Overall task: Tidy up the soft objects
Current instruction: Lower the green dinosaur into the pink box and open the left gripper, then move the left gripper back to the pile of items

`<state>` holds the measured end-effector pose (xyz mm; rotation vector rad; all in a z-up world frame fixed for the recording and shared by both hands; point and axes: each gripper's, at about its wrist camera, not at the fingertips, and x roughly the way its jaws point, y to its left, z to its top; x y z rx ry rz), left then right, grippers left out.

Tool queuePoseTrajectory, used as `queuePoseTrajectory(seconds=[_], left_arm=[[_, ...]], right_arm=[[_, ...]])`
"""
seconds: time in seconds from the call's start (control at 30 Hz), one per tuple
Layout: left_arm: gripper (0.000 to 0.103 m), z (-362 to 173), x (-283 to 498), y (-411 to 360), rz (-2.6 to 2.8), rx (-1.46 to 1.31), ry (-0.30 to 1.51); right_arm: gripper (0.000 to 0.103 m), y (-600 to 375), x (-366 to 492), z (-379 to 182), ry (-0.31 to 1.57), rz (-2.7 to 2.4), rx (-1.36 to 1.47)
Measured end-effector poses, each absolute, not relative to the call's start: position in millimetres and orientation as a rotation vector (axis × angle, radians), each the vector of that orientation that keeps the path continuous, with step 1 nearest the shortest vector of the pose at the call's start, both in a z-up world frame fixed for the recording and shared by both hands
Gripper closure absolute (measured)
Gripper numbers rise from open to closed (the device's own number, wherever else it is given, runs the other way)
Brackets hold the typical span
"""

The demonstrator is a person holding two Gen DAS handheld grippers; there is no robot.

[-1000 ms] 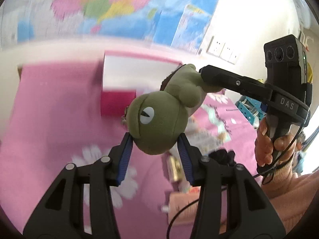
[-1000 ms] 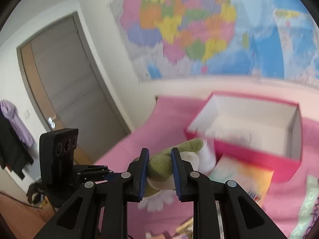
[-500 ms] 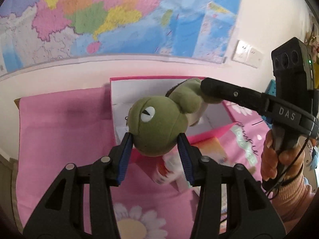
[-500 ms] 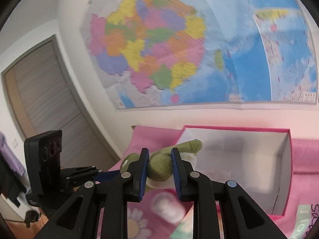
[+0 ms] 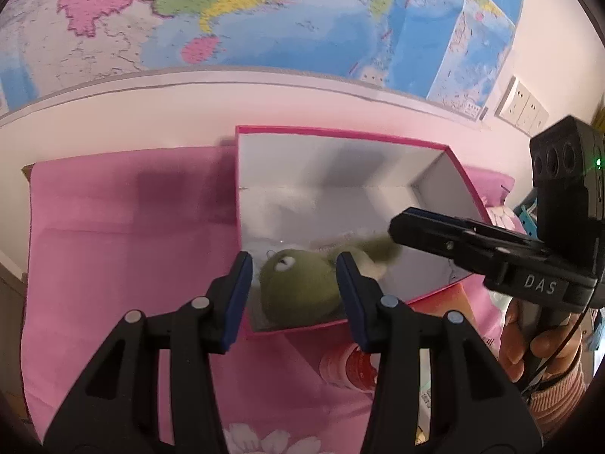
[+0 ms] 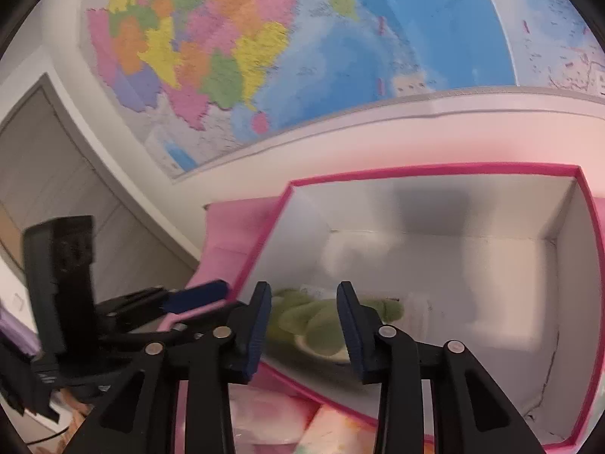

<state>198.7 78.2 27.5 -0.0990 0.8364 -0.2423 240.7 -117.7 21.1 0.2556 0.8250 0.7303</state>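
A green frog plush [image 5: 298,291] lies on the white floor of the pink-rimmed box [image 5: 340,136], in its near left corner. One of its legs is blurred. My left gripper [image 5: 294,257] hovers above the frog's head with jaws apart and a sliver of box floor showing beside the left pad. My right gripper [image 6: 304,285] hangs over the box [image 6: 416,170] with jaws opening. From there the frog [image 6: 321,325] lies below and beyond the pads, untouched. The right gripper [image 5: 401,227] reaches in from the right. The left gripper [image 6: 211,295] sits over the box's left wall.
The box stands on a pink flowered cloth [image 5: 113,246] against a wall with a large map [image 5: 264,11]. A red and white bottle [image 5: 351,367] and an orange packet [image 5: 450,302] lie in front of the box. A person's hand [image 5: 537,344] holds the right gripper. A door [image 6: 56,174] is at left.
Both grippers came in over the box and dipped. The frog, held by head and leg before, has left both grips and lies in the box. The right jaws have widened.
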Motion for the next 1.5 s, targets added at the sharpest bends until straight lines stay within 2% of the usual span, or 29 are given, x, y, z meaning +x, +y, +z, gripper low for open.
queuePoseTrajectory(seconds=[0.27, 0.43, 0.8, 1.07, 1.5], left_arm=[[0.053, 47, 160, 87, -0.224, -0.106, 0.731], [0.047, 60, 125, 82, -0.273, -0.104, 0.673], [0.045, 53, 61, 51, -0.418, -0.076, 0.689], [0.045, 22, 37, 32, -0.493, -0.070, 0.774], [0.045, -8, 12, -16, -0.626, -0.008, 0.864]], right_arm=[[0.060, -142, 214, 42, 0.765, 0.740, 0.227], [0.057, -160, 185, 63, 0.719, 0.783, 0.220], [0.050, -211, 117, 92, 0.655, 0.842, 0.246], [0.049, -238, 70, 67, 0.707, 0.851, 0.218], [0.049, -279, 34, -23, 0.917, 0.626, 0.158]])
